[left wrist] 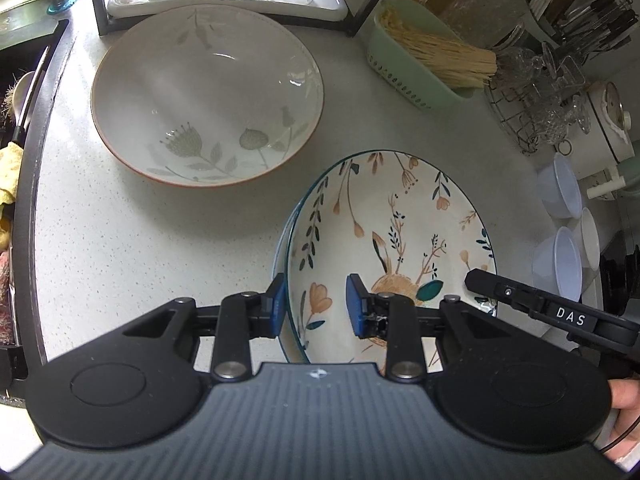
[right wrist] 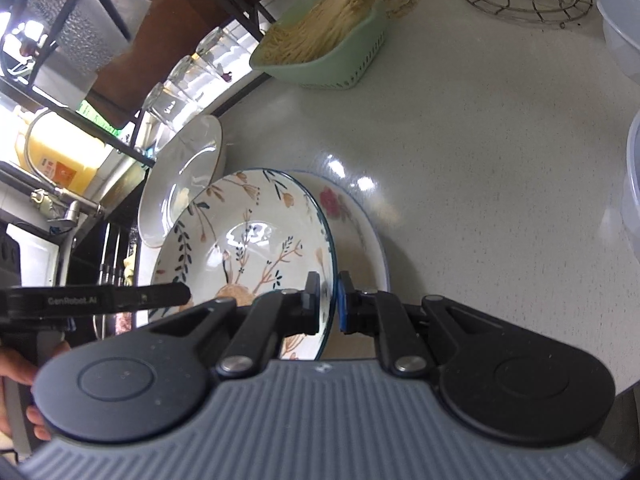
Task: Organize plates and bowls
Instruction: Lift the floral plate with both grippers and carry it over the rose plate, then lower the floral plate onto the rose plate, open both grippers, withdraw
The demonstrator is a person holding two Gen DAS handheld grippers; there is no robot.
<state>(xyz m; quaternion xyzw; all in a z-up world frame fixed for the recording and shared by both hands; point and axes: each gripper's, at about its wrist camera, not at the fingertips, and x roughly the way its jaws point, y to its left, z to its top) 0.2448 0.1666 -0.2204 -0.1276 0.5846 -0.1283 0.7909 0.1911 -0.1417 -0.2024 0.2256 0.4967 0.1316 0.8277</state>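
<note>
our right gripper (right wrist: 329, 304) clenches the floral plate (right wrist: 256, 240) rim; left gripper (left wrist: 316, 308) jaws released astride it, speckled counter (left wrist: 140, 248) below.

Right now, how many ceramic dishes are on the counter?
3: the grey leaf bowl at the back, the rabbit plate nearest the grippers, and a pink-flower plate directly under it. More could be hidden beneath that pair.

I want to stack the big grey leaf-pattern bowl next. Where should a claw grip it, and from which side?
Grip the grey leaf-pattern bowl at its thin rim, one finger inside and one outside. It sits upright and open. Its near rim, facing the left claw, looks easiest, since a rack crowds the far side.
</note>
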